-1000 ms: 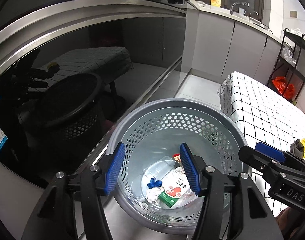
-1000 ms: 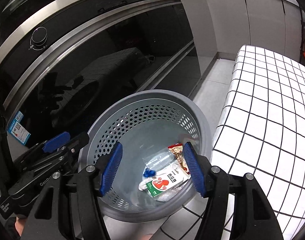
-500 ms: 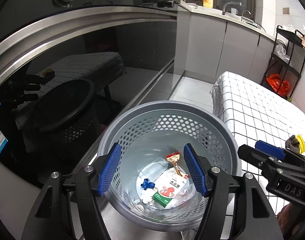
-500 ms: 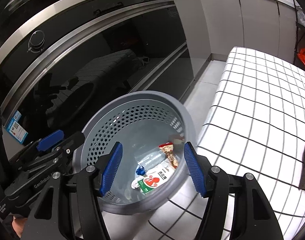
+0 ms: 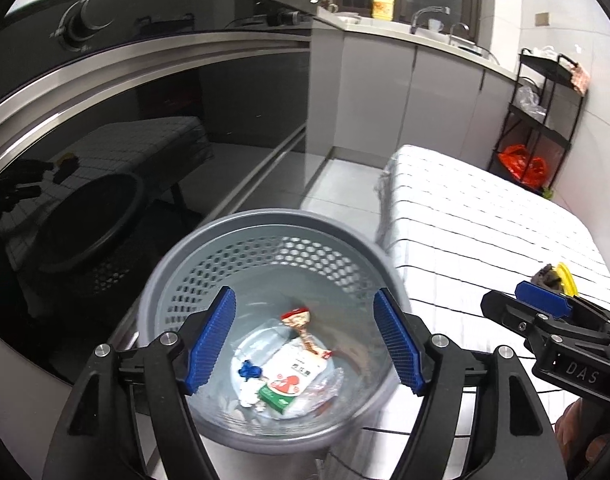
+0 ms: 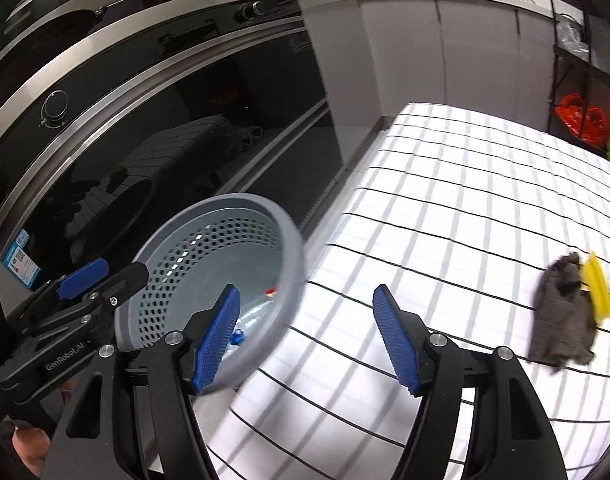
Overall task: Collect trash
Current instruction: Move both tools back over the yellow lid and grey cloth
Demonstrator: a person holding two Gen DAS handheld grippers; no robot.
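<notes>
L gripper (image 5: 305, 336) is hanging over the bin (image 5: 265, 224), tilted down into it, jaws spread and opening wider w/ nothing between the pads; the blue pads are framing the bin's inside from above. R gripper (image 6: 307, 338) is sitting off to the bin's right, also spread and opening, nothing pinched; its left pad is overlapping the bin rim in view, its right pad is over the table (image 6: 445, 208).

Bin is a grey perforated basket, standing betw. the dark oven front (image 5: 105, 140) and the checked table edge. Trash is lying at its bottom: a white-green-red carton (image 5: 291, 380), a red-tan wrapper (image 5: 301, 324) just above it, a small blue bit (image 5: 249, 370) to the carton's left, a clear plastic piece (image 5: 257, 340) under them. All touching or overlapping in one heap.

On the table, well apart from the bin, a grey cloth (image 6: 565, 312) is lying crumpled w/ a yellow item (image 6: 597, 284) touching its right side; blurred, can't tell what the yellow item is. From L cam the same pair is showing just behind the R gripper's body.

Bkgd: counter w/ a yellow bottle (image 5: 383, 6) and a tap (image 5: 429, 16), a black rack (image 5: 541, 120) w/ an orange bag (image 5: 523, 164) on its lowest shelf.
</notes>
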